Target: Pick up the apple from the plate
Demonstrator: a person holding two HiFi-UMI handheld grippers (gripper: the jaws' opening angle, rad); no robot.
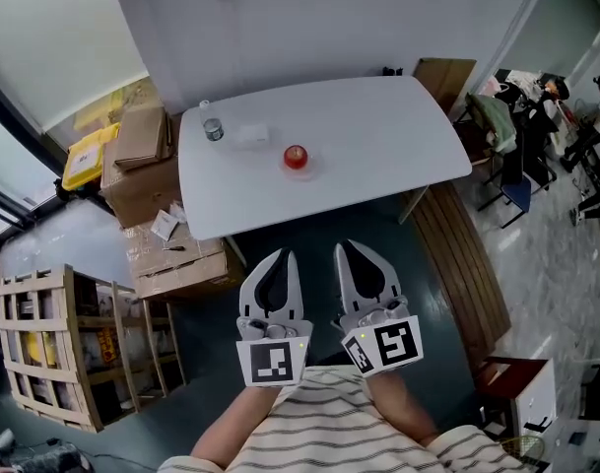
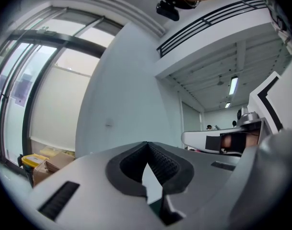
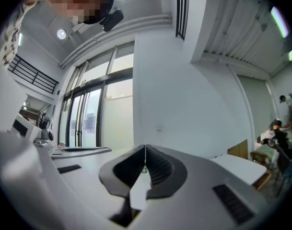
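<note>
A red apple (image 1: 296, 156) sits on a small pale plate (image 1: 308, 169) near the middle of the white table (image 1: 378, 136). Both grippers hang side by side over the dark floor, short of the table's near edge. The left gripper (image 1: 285, 255) has its jaws together with nothing in them, as the left gripper view (image 2: 146, 144) also shows. To its right, the right gripper (image 1: 347, 246) is shut and empty too; in the right gripper view (image 3: 145, 148) its tips meet. The apple is hidden behind the jaws in both gripper views.
A small metal can (image 1: 213, 129) and a pale flat object (image 1: 250, 134) lie on the table's left part. Cardboard boxes (image 1: 147, 180) stack left of the table, a wooden crate (image 1: 43, 348) at lower left, a wooden bench (image 1: 465, 264) to the right.
</note>
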